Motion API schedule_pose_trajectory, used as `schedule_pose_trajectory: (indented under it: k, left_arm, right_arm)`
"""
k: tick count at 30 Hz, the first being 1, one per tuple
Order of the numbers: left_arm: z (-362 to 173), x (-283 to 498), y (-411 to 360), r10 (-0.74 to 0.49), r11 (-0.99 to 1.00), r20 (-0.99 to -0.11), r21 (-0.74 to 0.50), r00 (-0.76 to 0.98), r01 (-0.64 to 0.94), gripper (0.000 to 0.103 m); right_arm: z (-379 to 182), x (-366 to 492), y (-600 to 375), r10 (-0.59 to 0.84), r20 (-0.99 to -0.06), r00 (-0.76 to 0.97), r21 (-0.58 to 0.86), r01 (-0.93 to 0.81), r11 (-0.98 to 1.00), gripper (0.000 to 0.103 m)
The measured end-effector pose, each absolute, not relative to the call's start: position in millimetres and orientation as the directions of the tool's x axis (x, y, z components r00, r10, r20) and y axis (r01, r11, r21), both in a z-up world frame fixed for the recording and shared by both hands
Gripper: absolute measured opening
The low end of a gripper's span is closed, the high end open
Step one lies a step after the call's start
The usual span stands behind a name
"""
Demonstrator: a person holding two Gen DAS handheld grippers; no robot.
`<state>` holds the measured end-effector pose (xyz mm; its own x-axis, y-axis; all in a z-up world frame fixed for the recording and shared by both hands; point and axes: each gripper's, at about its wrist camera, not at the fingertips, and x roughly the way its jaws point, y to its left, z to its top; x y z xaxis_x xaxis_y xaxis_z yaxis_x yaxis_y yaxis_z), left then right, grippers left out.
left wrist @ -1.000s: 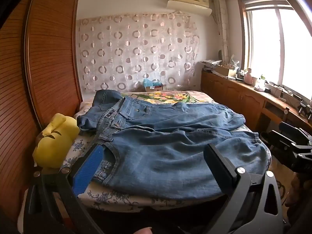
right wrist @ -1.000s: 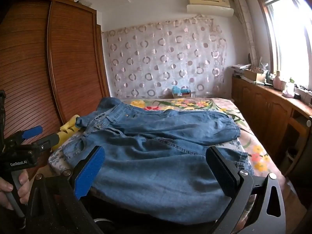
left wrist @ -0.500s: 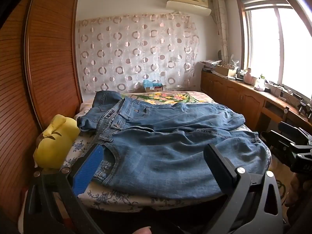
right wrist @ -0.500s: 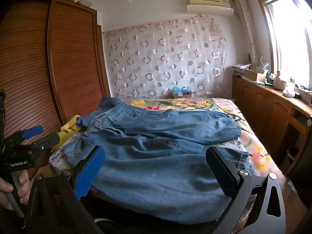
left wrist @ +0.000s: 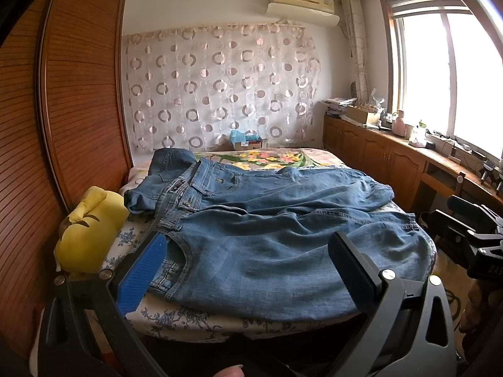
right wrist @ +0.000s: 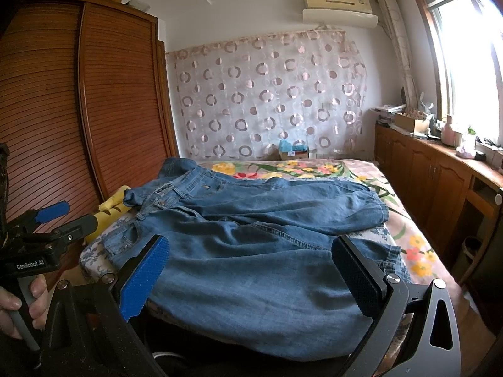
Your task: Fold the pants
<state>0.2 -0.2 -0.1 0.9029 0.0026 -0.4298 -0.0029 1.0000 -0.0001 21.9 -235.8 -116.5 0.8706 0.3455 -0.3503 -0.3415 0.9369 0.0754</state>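
Note:
Blue denim pants [left wrist: 267, 229] [right wrist: 261, 248] lie spread flat across the bed, waistband at the left, both legs running right, the near leg draping over the bed's front edge. My left gripper [left wrist: 248, 257] hovers in front of that near edge, open, nothing between its blue and black pads. My right gripper [right wrist: 251, 260] is open too, held before the near leg, empty. In the right wrist view the left gripper [right wrist: 59, 216] shows at the far left, gripped by a hand [right wrist: 19, 301]. In the left wrist view the right gripper's body [left wrist: 471, 232] shows at the far right.
A yellow plush pillow [left wrist: 91, 235] sits at the bed's left edge against the wooden wardrobe [left wrist: 63, 125]. The floral bedsheet [right wrist: 408, 245] shows right of the pants. Wooden cabinets [left wrist: 393, 163] with clutter run under the window on the right. A box [right wrist: 295, 149] stands by the curtain.
Both views have drifted only slightly; the pants lie as before and both grippers stay open and empty.

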Motion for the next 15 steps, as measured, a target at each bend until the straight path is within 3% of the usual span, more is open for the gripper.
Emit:
schedule_pose_trajectory:
  k: [15]
  left_arm:
    - [-0.3, 0.6, -0.2, 0.003, 1.0, -0.427, 0.001, 0.904, -0.002, 0.103]
  right_arm:
    - [-116.0, 24.7, -236.5, 0.348, -0.348, 0.87, 0.076, -0.344, 0.936, 0.103]
